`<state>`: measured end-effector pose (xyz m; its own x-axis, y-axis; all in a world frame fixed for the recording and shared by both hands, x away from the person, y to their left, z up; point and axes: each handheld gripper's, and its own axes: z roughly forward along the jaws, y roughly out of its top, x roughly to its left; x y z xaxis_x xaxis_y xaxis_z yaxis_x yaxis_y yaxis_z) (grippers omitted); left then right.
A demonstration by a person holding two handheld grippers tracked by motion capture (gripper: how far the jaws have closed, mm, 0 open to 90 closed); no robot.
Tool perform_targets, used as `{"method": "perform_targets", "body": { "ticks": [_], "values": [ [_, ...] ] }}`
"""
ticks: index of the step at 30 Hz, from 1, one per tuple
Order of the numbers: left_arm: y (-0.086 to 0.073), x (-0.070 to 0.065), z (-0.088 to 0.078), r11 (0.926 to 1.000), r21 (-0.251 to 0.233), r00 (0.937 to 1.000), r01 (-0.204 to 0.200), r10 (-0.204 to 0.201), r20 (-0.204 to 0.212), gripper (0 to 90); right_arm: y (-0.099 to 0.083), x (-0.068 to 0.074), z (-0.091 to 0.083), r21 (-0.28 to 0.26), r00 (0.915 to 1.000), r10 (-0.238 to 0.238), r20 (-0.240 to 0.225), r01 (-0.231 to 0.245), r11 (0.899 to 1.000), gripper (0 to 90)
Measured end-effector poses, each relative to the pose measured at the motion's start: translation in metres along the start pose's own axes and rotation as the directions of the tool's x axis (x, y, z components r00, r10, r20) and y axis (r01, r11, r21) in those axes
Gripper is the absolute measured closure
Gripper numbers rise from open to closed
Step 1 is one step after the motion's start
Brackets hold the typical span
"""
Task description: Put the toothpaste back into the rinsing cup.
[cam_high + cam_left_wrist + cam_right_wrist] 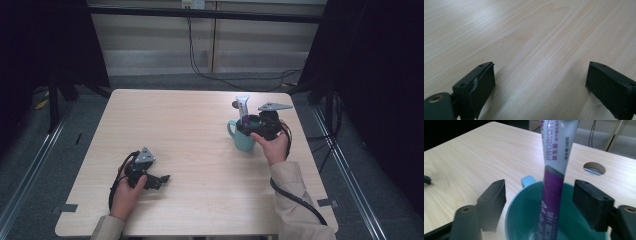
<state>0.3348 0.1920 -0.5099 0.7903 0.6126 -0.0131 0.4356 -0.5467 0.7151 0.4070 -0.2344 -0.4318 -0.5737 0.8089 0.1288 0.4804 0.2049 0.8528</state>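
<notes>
We saw a pale wooden table [190, 130] and took the teal mug [243, 138] on it as our landmark. The mug stood toward the far right part of the tabletop, its handle [231, 128] turned to the left in the high view. A tube [243, 109], white at its upper part and purple lower down, stood upright inside the mug and rose above the rim. In the right gripper view we read "PROBIOTIC" printed on the tube's white part, and the purple part ran down into the mug's teal hollow.

The right gripper [539, 202] sat directly at the mug, held by the person's right hand [274, 145] just on the near right side of it. Its jaws stood wide apart, one on either side of the tube above the mug's rim, with clear gaps between each pad and the tube, so it gripped nothing. Beyond the mug, a round hole [594, 168] in the tabletop lay a little farther off to the right in that view.

The left gripper [159, 180] rested on the table well to the near left of the mug, in the person's left hand [129, 192]. In its own view its jaws were spread wide over bare wood grain, with nothing between them.

A dark cable [300, 202] trailed from the right gripper back past the mug's near side, along the beige sleeve [295, 195].
</notes>
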Motion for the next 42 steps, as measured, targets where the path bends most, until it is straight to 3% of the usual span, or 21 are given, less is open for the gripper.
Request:
{"method": "perform_targets", "body": {
  "ticks": [15, 19, 28, 42],
  "values": [
    [0.000, 0.000, 0.000, 1.0000, 0.001, 1.0000, 0.000, 0.000, 0.000, 8.4, 0.000, 0.000, -0.009, 0.020, 0.9998, 0.005, 0.017, -0.005, 1.000, 17.2],
    [0.000, 0.000, 0.000, 1.0000, 0.001, 1.0000, 0.000, 0.000, 0.000, 8.3, 0.001, 0.003, -0.012, 0.028, 0.9992, -0.014, 0.038, 0.013, 1.000, 16.6],
    [0.000, 0.000, 0.000, 1.0000, 0.001, 1.0000, 0.000, 0.000, 0.000, 8.3, 0.004, 0.012, -0.022, 0.028, 0.9990, -0.036, 0.028, 0.035, 0.999, 15.5],
    [0.000, 0.000, 0.000, 1.0000, 0.002, 1.0000, 0.000, 0.000, 0.000, 8.3, 0.001, 0.019, -0.029, 0.043, 0.9996, -0.025, 0.012, 0.024, 0.999, 14.9]
  ]
}}
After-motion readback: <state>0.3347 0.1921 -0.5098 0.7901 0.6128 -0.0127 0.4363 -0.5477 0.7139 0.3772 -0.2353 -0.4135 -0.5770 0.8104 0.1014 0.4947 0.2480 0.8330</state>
